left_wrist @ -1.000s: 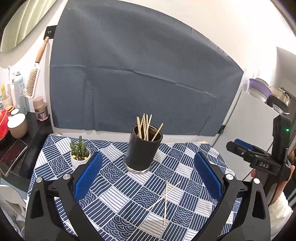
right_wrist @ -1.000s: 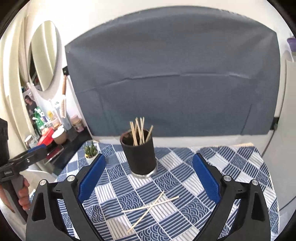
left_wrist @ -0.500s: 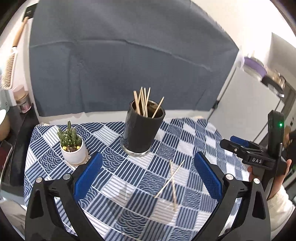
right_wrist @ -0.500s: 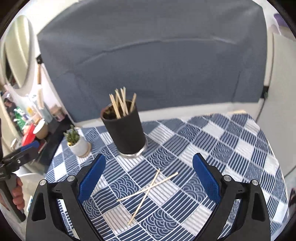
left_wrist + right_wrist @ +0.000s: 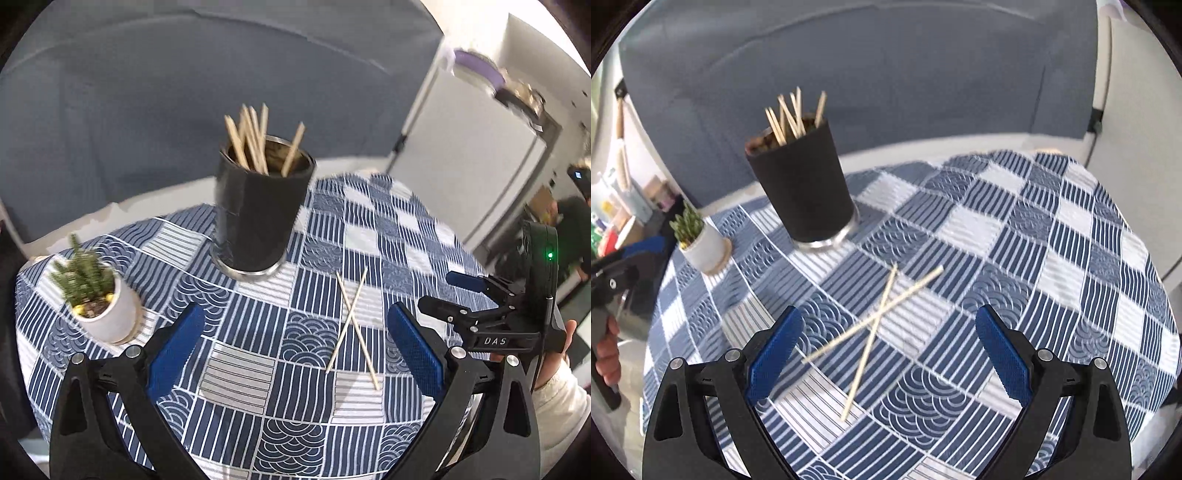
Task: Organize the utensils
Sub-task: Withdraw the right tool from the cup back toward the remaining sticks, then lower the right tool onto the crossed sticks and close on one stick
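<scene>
Two loose wooden chopsticks (image 5: 875,325) lie crossed on the blue-and-white patterned tablecloth (image 5: 1052,258); they also show in the left wrist view (image 5: 351,325). A black cylindrical holder (image 5: 805,192) with several chopsticks upright in it stands behind them, also in the left wrist view (image 5: 258,218). My right gripper (image 5: 888,354) is open and empty, above the crossed pair. My left gripper (image 5: 293,350) is open and empty, above the cloth left of the pair. The right gripper also shows at the right of the left wrist view (image 5: 461,295).
A small cactus in a white pot (image 5: 99,306) stands left of the holder, also in the right wrist view (image 5: 701,243). A grey cloth (image 5: 147,92) hangs on the wall behind. A shelf with toiletries (image 5: 624,206) is at far left. A white cabinet (image 5: 472,147) stands right.
Both grippers have moved forward and down toward the table; the holder and crossed chopsticks look larger and closer. Both stayed open. The chopsticks have not moved.
</scene>
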`<state>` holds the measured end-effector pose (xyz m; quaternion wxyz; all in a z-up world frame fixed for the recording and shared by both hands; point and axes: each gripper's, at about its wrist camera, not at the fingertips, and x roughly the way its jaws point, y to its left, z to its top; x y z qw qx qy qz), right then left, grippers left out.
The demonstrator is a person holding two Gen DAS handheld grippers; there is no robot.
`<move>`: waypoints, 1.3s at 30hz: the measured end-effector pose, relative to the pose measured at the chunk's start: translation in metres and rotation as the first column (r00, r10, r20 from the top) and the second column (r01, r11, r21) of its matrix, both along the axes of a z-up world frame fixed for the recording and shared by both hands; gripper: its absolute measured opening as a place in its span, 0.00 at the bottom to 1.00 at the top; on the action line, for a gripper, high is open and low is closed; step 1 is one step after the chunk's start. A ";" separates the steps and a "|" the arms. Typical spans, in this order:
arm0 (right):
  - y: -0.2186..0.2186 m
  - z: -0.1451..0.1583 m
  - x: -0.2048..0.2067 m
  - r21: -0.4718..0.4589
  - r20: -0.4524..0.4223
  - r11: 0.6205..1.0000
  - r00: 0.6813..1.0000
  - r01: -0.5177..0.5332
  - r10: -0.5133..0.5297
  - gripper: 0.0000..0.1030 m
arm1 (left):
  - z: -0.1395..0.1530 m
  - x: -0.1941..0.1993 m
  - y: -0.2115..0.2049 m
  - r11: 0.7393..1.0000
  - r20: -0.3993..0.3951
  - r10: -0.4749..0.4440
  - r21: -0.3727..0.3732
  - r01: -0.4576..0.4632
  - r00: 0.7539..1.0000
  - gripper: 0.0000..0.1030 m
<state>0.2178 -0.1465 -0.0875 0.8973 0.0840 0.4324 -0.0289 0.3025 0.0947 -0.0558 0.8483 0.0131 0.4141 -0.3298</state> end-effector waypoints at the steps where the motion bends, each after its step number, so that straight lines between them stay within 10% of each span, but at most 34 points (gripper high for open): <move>1: 0.001 -0.008 -0.001 -0.004 -0.015 1.000 1.000 0.005 -0.006 0.88 | -0.005 0.002 -0.005 1.000 -0.003 -0.020 0.014 0.020 1.000 0.94; 9: 0.006 -0.060 -0.005 -0.029 -0.125 1.000 0.992 -0.009 0.006 0.88 | -0.055 0.021 -0.048 0.974 -0.072 -0.209 0.075 0.214 0.975 0.94; 21: 0.016 -0.106 0.012 -0.069 -0.196 0.994 0.978 -0.085 0.070 0.88 | -0.110 0.039 -0.109 0.863 -0.176 -0.411 0.242 0.444 0.895 0.94; 33: -0.002 -0.106 0.022 -0.116 -0.227 0.987 0.971 -0.108 0.080 0.86 | -0.135 0.053 -0.142 0.814 -0.221 -0.438 0.312 0.489 0.871 0.94; 39: -0.032 -0.106 0.038 -0.109 -0.270 0.990 0.961 -0.091 0.059 0.84 | -0.138 0.051 -0.154 0.741 -0.203 -0.478 0.429 0.516 0.855 0.90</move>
